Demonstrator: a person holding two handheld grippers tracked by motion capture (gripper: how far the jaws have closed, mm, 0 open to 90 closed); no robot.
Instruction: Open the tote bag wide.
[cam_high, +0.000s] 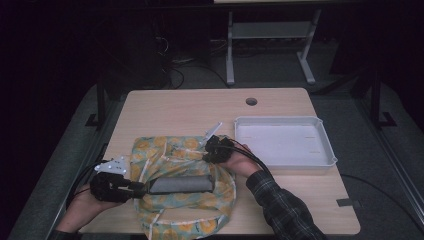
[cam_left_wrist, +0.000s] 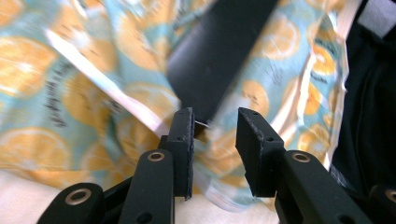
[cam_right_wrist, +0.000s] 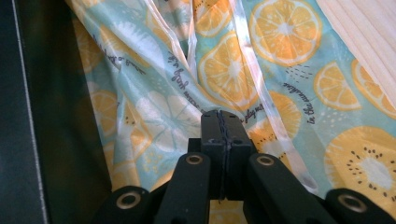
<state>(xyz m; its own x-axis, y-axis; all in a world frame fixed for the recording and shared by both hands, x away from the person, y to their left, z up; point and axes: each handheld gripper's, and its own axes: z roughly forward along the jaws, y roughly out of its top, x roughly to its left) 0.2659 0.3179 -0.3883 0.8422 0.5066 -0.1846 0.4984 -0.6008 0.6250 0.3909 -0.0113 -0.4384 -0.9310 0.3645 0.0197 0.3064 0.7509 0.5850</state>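
Dark roll (cam_high: 181, 184) lies lengthwise left-right on lemon-print bag (cam_high: 165, 150), lower centre, left gripper (cam_high: 134, 188) parted at its near end; right gripper (cam_high: 209, 148) pinches bag's film.

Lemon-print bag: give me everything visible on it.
The bag is thin, glossy, film-like plastic, pale blue with orange citrus slices and dark script, with whitish crease lines. It lies crumpled and spread on the wooden table, left of the white tray. A dark flat slab lies on or in its folds; which, I cannot tell. The right hand-held gripper is shut at the bag's upper edge, apparently pinching film. The left hand-held gripper is open at the slab's near end.
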